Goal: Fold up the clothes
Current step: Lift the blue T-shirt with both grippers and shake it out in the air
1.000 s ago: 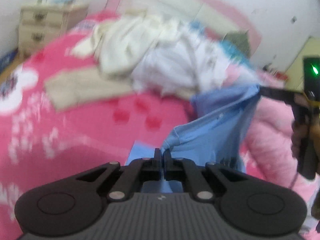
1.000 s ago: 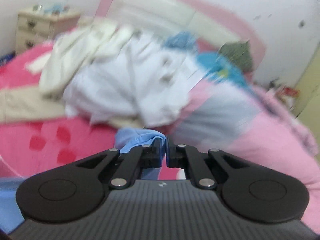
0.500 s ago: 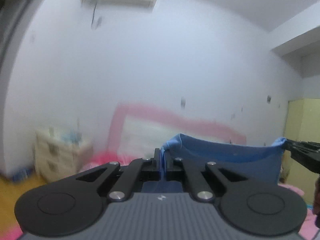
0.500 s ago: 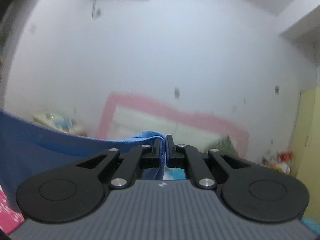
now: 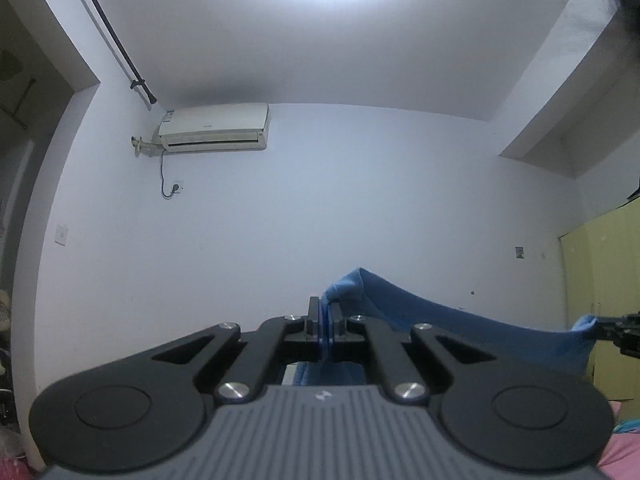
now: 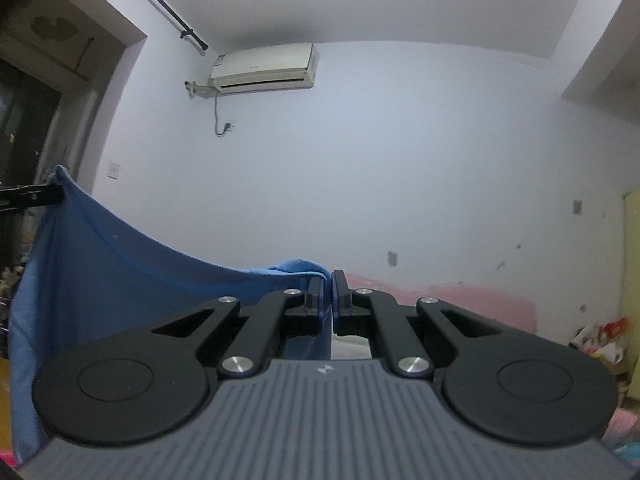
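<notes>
A blue garment (image 5: 460, 328) hangs stretched in the air between my two grippers. My left gripper (image 5: 325, 308) is shut on one top corner of it. My right gripper (image 6: 328, 284) is shut on the other top corner, and the cloth (image 6: 100, 272) sags away to the left. Each gripper shows at the edge of the other's view: the right one (image 5: 616, 326) at far right, the left one (image 6: 28, 196) at far left. The lower part of the garment is hidden below the gripper bodies.
Both cameras point up at a white wall with an air conditioner (image 5: 214, 126). A pink headboard (image 6: 460, 300) shows low in the right wrist view. A yellow wardrobe (image 5: 604, 288) stands at the right, pink bedding (image 5: 592, 452) below it.
Both grippers have lifted the blue garment off the bed and tilted upward. The bed and clothes pile have dropped out of view. The garment now hangs spread between the grippers.
</notes>
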Available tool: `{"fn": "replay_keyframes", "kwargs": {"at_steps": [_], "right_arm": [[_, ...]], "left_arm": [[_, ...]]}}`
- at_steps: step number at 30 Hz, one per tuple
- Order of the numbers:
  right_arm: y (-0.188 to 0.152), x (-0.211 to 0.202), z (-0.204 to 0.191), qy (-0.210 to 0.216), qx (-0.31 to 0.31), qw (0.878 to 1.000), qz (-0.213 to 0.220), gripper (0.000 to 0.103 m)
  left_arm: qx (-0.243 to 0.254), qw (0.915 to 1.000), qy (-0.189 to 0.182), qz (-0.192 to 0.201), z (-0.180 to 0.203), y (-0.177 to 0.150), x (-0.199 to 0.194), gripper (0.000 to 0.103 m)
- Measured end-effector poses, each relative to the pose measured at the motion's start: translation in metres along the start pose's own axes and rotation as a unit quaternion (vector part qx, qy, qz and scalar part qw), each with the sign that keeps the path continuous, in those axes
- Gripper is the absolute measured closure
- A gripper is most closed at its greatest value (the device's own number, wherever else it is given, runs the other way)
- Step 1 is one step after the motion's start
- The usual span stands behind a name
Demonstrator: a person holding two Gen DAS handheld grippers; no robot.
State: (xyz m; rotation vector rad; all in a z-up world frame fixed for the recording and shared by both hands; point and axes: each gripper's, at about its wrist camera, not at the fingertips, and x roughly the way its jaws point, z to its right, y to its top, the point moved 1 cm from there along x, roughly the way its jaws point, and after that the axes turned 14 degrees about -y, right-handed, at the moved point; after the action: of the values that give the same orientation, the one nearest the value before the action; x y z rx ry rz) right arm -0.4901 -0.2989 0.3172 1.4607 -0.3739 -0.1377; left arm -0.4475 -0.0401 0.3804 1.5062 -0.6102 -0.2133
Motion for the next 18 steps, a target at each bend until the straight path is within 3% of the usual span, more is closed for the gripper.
{"fn": "replay_keyframes", "kwargs": {"at_steps": [5,10,13,18], "right_arm": [[-0.021,0.002,0.001,0.009,0.011,0.999,-0.037,0.101],[-0.077,0.041,-0.014,-0.005,-0.005,0.994,-0.108,0.101],[-0.133,0.085,-0.030,-0.020,-0.022,0.985,-0.172,0.101],[-0.236,0.174,-0.059,-0.047,-0.059,0.959,-0.272,0.101]], "left_arm": [[-0.011,0.9991,-0.001,-0.042,-0.007,-0.027,0.021,0.100],[-0.057,0.9911,0.006,-0.120,-0.035,-0.095,0.068,0.100],[-0.095,0.9782,0.017,-0.184,-0.057,-0.155,0.106,0.100],[-0.153,0.9436,0.034,-0.291,-0.094,-0.265,0.184,0.100]]}}
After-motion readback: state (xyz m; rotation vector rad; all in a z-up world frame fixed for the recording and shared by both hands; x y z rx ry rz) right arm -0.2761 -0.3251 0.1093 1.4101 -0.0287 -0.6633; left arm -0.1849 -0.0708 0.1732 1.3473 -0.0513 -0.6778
